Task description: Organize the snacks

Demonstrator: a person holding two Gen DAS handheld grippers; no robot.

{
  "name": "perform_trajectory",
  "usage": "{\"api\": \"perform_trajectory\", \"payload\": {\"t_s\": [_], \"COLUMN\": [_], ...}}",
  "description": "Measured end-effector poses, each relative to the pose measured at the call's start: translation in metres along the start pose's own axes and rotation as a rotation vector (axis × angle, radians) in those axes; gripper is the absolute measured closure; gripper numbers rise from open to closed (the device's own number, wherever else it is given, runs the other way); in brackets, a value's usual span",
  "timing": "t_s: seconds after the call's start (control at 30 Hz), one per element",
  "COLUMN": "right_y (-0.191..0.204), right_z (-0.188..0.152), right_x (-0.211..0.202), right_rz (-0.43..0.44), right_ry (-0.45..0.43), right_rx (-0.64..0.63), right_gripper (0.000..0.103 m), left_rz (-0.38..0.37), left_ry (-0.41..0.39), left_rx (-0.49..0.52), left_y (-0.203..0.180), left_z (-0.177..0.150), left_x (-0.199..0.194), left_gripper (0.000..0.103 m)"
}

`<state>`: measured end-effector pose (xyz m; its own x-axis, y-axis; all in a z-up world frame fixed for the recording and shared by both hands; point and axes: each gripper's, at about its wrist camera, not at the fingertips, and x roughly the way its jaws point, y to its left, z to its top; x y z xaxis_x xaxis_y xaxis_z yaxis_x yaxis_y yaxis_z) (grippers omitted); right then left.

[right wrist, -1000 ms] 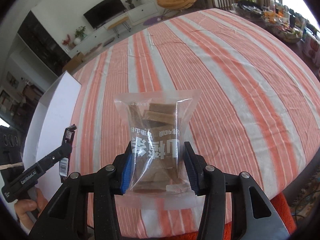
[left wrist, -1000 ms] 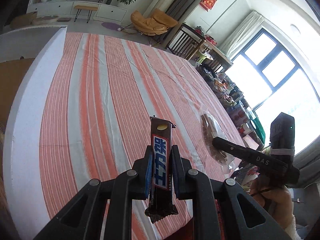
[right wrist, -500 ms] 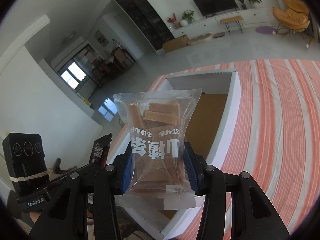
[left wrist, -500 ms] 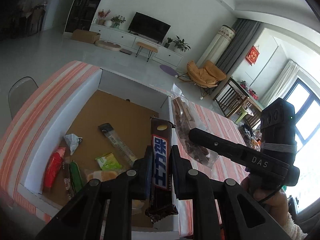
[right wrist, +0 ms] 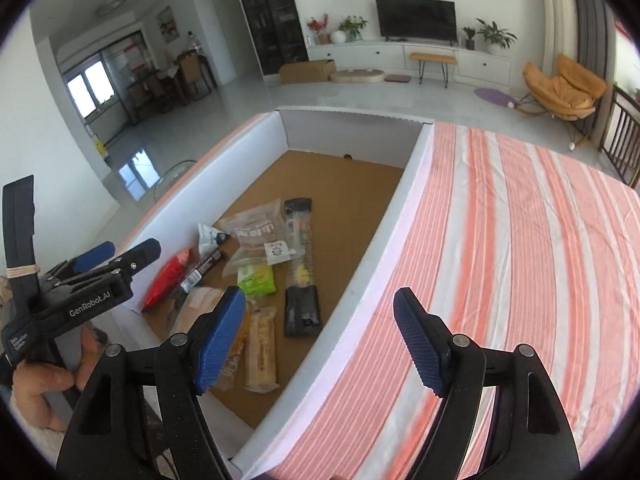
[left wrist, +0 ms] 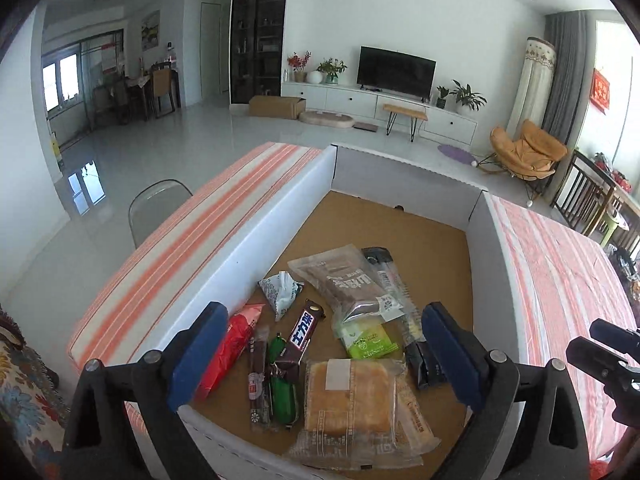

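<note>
Two tongs, left (left wrist: 324, 350) and right (right wrist: 320, 338), hang spread and empty over a white box (left wrist: 256, 236) on the striped table (right wrist: 520, 240). Centre of the left view: chocolate bar (left wrist: 305, 330) and clear biscuit bag (left wrist: 340, 276) lie on the box's brown floor among other snacks, bar lower left of bag.

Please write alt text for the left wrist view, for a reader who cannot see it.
The open, empty left gripper hovers over a white cardboard box holding snack packets, including a chocolate bar and a clear biscuit bag.
</note>
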<state>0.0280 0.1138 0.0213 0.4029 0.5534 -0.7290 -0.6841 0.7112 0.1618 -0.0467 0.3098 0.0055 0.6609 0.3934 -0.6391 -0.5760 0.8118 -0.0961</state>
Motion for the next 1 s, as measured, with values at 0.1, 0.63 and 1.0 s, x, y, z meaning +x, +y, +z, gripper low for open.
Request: {"api": "perform_trajectory", "payload": {"t_s": [0.1, 0.63, 1.0], "right_y": [-0.004, 0.024, 0.041], "right_z": [0.003, 0.002, 0.007], "right_x": [-0.006, -0.004, -0.009], "right_rz": [-0.022, -0.045, -0.071], "right_ry": [-0.001, 0.017, 0.018], "right_rx": [0.041, -0.041, -0.048], "right_gripper": [0.019, 0.019, 0.019], "left_rz": [-0.04, 0.195, 0.176], "left_ry": [-0.047, -0.057, 0.021], "left_rx": [0.027, 0.115, 0.075], "left_y": [-0.01, -0.017, 0.0], "left_z": [0.005, 0.01, 0.011], "left_x": [-0.015, -0.038, -0.04], "left_gripper": [0.001, 0.001, 0.0]}}
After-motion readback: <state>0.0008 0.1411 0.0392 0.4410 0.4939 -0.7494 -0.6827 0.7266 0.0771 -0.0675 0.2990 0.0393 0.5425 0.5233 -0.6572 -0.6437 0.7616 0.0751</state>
